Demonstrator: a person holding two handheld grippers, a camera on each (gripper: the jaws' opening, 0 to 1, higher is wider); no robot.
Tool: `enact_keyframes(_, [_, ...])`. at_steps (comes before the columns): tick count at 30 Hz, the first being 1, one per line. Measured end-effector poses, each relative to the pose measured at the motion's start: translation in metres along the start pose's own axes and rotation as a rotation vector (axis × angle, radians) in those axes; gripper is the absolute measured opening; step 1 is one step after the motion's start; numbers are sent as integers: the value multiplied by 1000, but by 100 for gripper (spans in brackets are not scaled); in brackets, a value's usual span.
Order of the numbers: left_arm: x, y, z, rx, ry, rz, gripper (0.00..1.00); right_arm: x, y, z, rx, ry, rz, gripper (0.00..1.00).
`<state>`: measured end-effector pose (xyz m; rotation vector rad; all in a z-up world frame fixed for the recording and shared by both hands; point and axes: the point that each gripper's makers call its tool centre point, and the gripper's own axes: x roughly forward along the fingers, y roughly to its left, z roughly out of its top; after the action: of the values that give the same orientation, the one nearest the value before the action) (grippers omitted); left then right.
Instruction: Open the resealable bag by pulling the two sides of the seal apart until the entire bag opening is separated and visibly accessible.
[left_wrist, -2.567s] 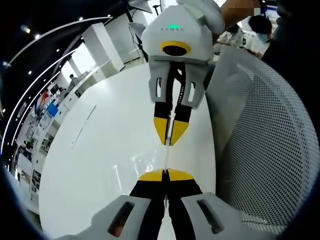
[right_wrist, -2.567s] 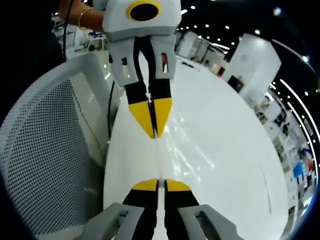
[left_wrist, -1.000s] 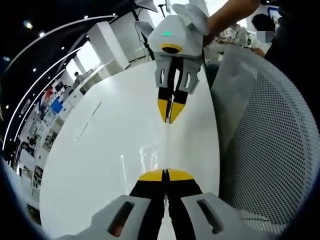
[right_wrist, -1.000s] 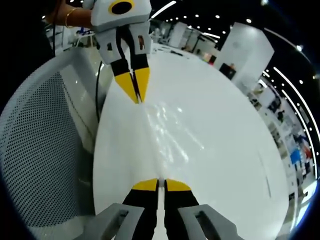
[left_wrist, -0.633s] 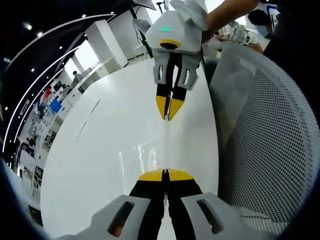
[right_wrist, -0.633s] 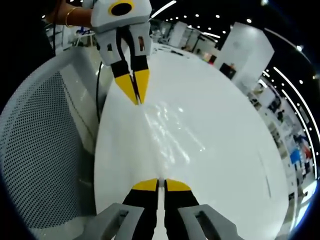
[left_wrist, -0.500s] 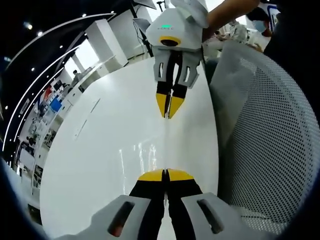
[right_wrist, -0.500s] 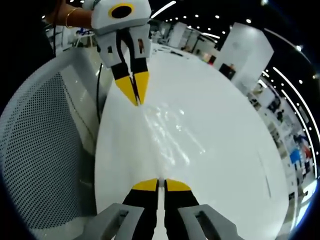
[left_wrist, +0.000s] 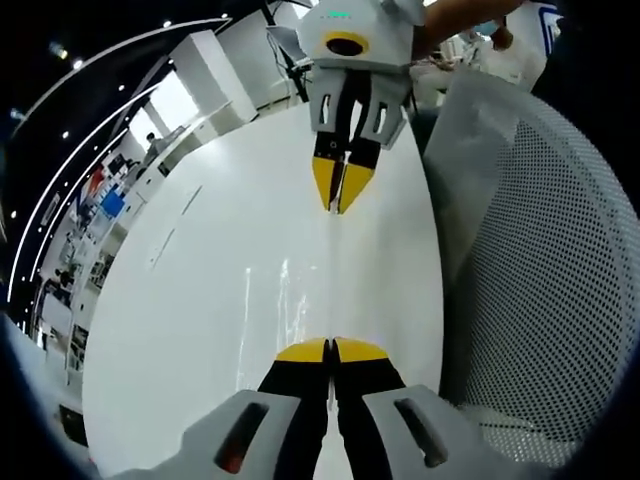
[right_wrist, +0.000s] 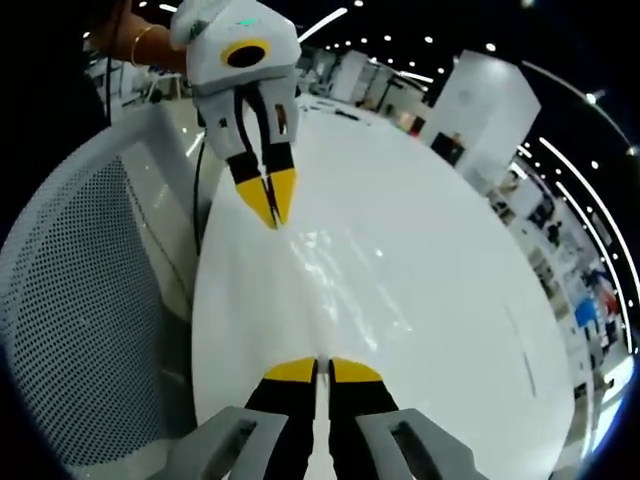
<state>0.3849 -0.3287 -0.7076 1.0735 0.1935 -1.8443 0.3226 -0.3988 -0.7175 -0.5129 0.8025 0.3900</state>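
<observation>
While its clear film is hard to make out against the white surface, the resealable bag (left_wrist: 335, 270) shows as a thin glinting strip stretched taut between the two sets of tongs, above the counter (left_wrist: 200, 300). In the left gripper view, the left tongs (left_wrist: 331, 349) are clenched on the near end of that strip, yellow tips pressed together, and the right tongs (left_wrist: 339, 205) pinch the far end, likewise closed on the film. In the right gripper view the same line runs from the right tongs (right_wrist: 316, 369), closed on the bag (right_wrist: 318, 290), up to the left tongs (right_wrist: 272, 220), also gripping it. Wrinkled highlights of plastic spread over the counter (right_wrist: 450, 330) beside the strip. A white perforated mesh chair back (left_wrist: 540, 290) stands just beside the counter edge (right_wrist: 90, 300). Whether the seal has parted cannot be told.
</observation>
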Motion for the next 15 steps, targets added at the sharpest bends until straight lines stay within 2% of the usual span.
enact_keyframes(15, [9,-3,5,44,37,-8,0,-2,8,4,18,-11,-13,0])
